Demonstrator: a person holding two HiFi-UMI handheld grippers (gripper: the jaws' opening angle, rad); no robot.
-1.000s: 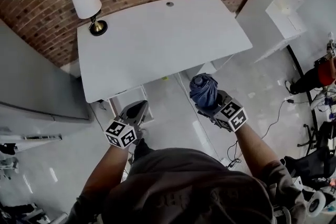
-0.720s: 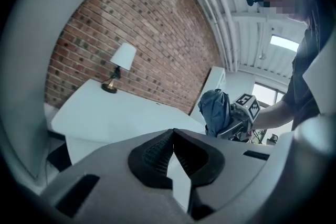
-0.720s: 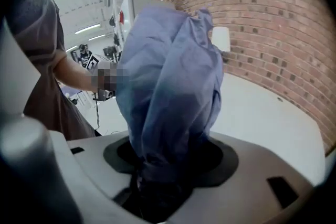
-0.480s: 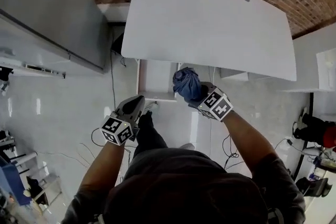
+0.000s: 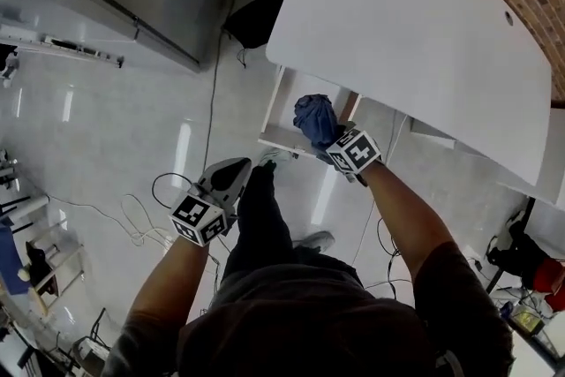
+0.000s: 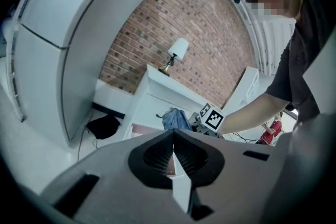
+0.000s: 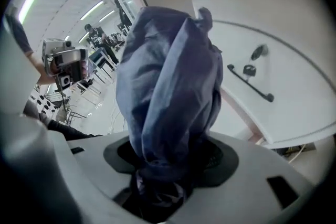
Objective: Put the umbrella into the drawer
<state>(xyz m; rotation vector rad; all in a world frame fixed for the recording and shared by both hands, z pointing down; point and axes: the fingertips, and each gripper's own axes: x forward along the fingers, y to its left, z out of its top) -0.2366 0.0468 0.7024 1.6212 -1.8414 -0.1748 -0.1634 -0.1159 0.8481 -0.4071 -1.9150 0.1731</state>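
The right gripper (image 7: 168, 168) had its jaws fairly wide yet clamped on the bunched end of the blue umbrella (image 7: 170, 86), whose folded cloth stood out from between the pads. In the head view this gripper (image 5: 331, 141) pointed steeply down and held the umbrella (image 5: 313, 115) over the open drawer (image 5: 275, 106) under the white desk (image 5: 415, 40) — whether it touched the drawer's bottom could not be told. The left gripper (image 6: 173, 152) was empty, its jaws pressed together; it hung above the floor (image 5: 132, 128) beside the person's leg (image 5: 265, 207), apart from the drawer.
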